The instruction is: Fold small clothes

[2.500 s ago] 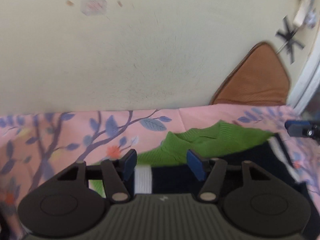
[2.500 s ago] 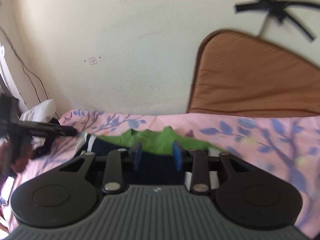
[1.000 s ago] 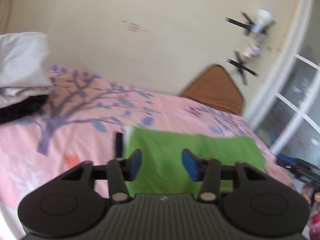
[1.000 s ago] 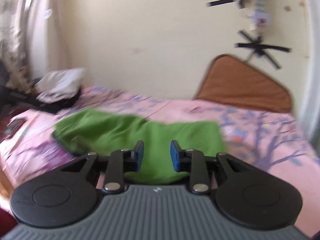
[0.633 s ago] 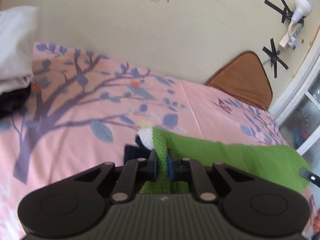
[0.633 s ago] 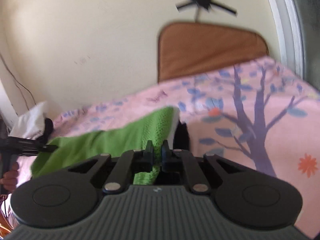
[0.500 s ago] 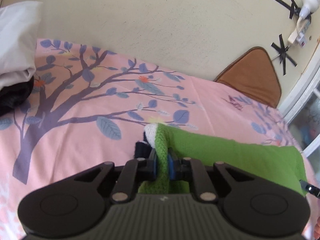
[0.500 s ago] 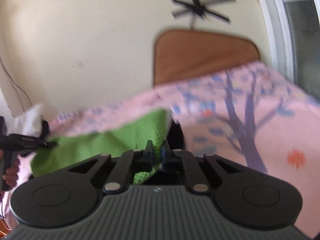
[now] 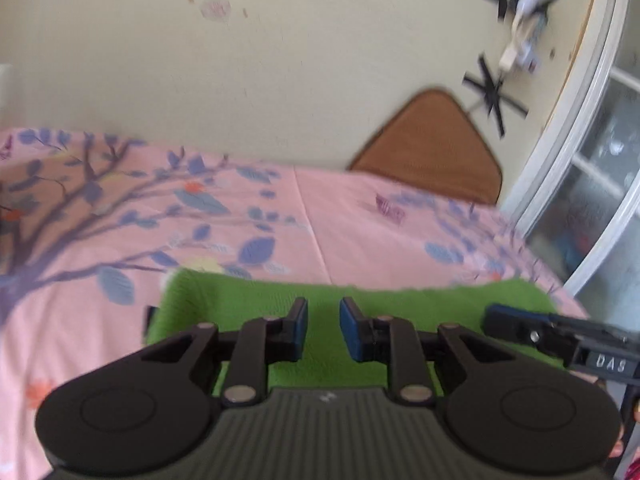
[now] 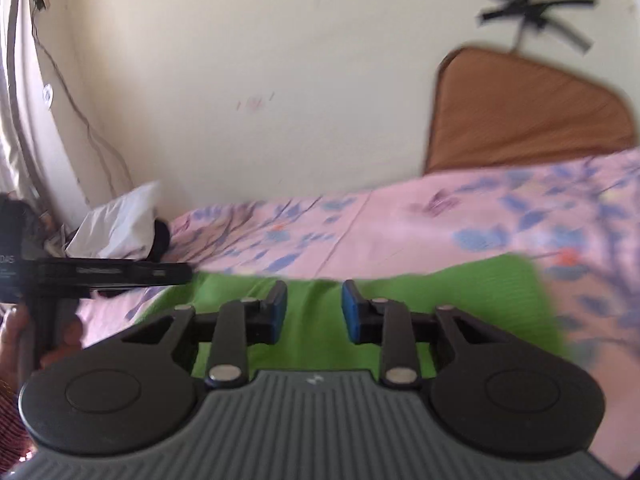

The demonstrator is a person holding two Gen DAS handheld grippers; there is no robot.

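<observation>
A green knitted garment (image 9: 248, 300) lies folded flat on the pink floral bedsheet (image 9: 360, 220); it also shows in the right wrist view (image 10: 460, 296). A dark edge (image 9: 150, 314) peeks out at its left side. My left gripper (image 9: 323, 326) is open and empty over the garment's near part. My right gripper (image 10: 314, 312) is open and empty over the garment too. The right gripper's tip (image 9: 516, 322) shows at the garment's right end, the left gripper's tip (image 10: 160, 272) at its left end.
A brown cushion (image 9: 432, 152) leans on the cream wall at the bed's far edge. A white pillow on dark cloth (image 10: 120, 224) lies at the far left. A window frame (image 9: 576, 160) stands on the right. Black tape and a bulb (image 9: 524, 4) hang on the wall.
Both grippers were shut on the green garment's edge and have opened, letting it go. The garment now lies flat on the bed and both grippers have drawn back.
</observation>
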